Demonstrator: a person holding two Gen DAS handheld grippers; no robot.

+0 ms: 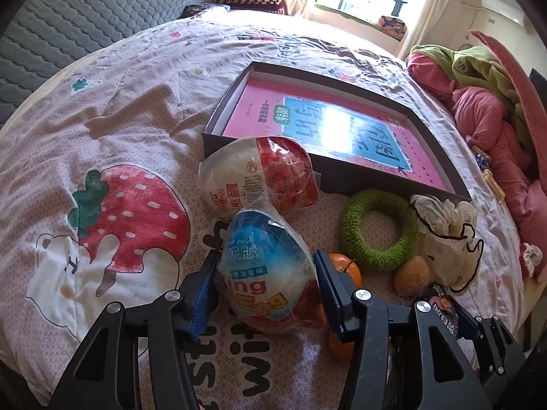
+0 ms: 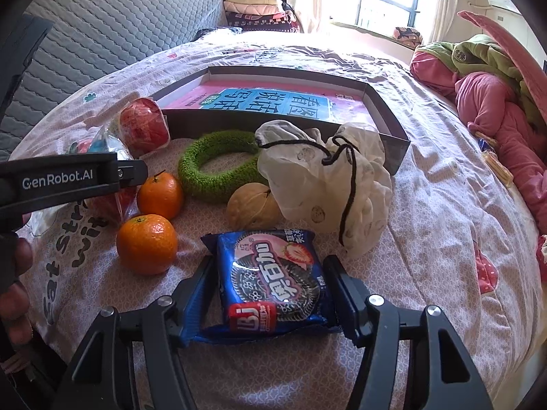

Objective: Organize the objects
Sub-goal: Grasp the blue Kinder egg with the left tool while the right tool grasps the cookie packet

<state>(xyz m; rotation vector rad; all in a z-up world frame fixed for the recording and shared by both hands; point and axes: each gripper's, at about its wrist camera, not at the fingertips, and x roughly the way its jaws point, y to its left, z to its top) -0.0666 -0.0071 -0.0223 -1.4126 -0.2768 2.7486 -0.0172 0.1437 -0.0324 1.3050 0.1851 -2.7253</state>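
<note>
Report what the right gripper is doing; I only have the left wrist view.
Observer: The right gripper is closed on both edges of a blue cookie packet lying on the bedsheet.
Operator: Check the oranges beside it.
Observer: The nearer orange and farther orange sit left of the packet, clear of the gripper.
Operator: Check the way to the box.
Observer: A white drawstring bag and a tan round object lie between the packet and the box.
</note>
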